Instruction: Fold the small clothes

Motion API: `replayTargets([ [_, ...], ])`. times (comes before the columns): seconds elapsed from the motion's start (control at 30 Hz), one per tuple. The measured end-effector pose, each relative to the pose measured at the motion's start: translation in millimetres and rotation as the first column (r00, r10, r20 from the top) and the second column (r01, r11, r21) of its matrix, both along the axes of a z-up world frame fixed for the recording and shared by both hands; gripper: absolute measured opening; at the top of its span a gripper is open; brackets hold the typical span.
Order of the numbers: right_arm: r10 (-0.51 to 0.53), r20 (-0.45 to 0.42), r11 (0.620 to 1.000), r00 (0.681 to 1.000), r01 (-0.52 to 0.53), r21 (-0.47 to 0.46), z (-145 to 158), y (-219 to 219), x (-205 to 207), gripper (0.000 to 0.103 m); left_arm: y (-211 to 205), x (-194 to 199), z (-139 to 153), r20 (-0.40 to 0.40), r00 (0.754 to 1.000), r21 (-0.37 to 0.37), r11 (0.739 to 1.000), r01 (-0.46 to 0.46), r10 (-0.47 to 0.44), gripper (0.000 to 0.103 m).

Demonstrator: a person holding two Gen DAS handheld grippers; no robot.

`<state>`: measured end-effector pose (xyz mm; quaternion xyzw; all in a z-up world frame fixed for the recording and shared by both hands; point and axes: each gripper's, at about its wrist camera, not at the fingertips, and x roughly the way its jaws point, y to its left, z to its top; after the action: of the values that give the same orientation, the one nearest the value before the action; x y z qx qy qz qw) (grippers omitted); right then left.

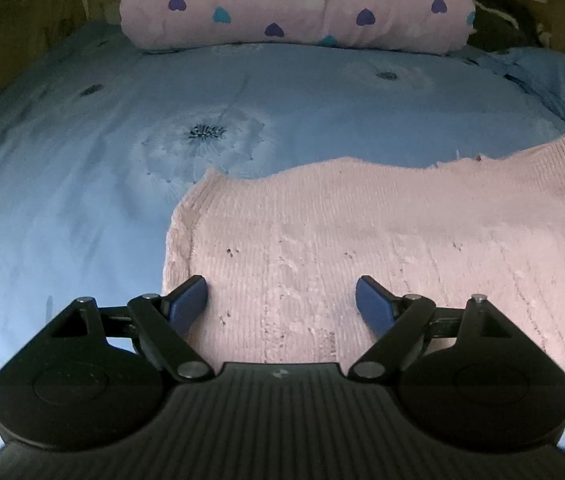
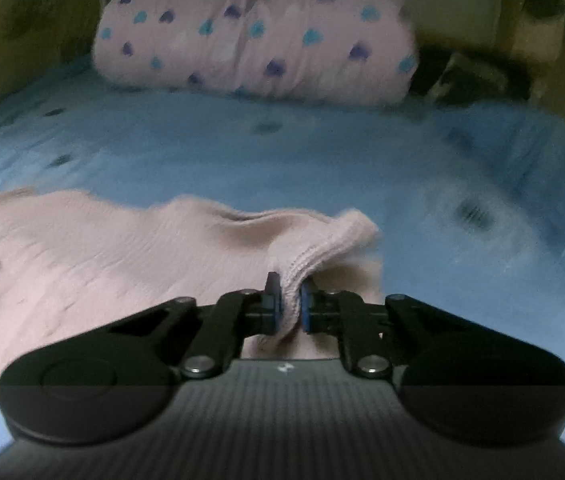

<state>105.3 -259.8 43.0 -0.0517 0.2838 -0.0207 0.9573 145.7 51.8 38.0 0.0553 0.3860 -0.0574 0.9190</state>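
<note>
Bed (image 1: 82,200): covered by a blue dandelion-print sheet.
Pillow (image 1: 294,4): pink, heart-patterned, laid at the far end.
Knit garment (image 1: 382,232): pink, spread flat on the sheet.
Left gripper (image 1: 282,300): jaws held wide above the garment's near left part.
Right gripper (image 2: 288,300): clamped on a raised garment fold.

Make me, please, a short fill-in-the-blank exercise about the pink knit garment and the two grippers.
1. The pink knit garment lies on a ____ bedspread.
2. The right gripper is ____ on a bunched edge of the garment.
3. The left gripper is ____ over the garment.

Missing words: blue; shut; open
</note>
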Motion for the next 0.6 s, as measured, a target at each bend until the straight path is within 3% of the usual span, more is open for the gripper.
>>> replayTargets([
  [0.1, -0.055, 0.026, 0.995, 0.998, 0.057, -0.085, 2.4, -10.7, 16.1, 0.012, 1.2, 3.7, -2.5, -0.014, 1.000, 0.003, 1.000, -0.008, 0.008, 0.088],
  [0.3, -0.124, -0.123, 0.986, 0.985, 0.109, -0.125, -31.5, -35.2, 49.7, 0.017, 3.5, 7.4, -4.2, -0.029, 0.999, -0.007, 1.000, -0.024, 0.024, 0.091],
  [0.37, -0.131, -0.116, 0.986, 0.985, 0.117, -0.121, -35.0, -40.2, 51.0, 0.032, 2.7, 8.1, -4.1, -0.027, 0.999, -0.001, 1.000, -0.024, 0.024, 0.091],
  [0.43, -0.146, -0.109, 0.983, 0.983, 0.131, -0.128, -31.4, -42.8, 47.2, 0.040, 1.9, 7.2, -4.1, -0.025, 0.999, 0.003, 1.000, -0.024, 0.024, 0.091],
  [0.6, -0.177, -0.094, 0.984, 0.980, 0.173, -0.051, -7.8, -45.7, 27.8, 0.040, 2.9, 6.4, -2.9, -0.033, 0.999, 0.000, 1.000, -0.024, 0.024, 0.092],
])
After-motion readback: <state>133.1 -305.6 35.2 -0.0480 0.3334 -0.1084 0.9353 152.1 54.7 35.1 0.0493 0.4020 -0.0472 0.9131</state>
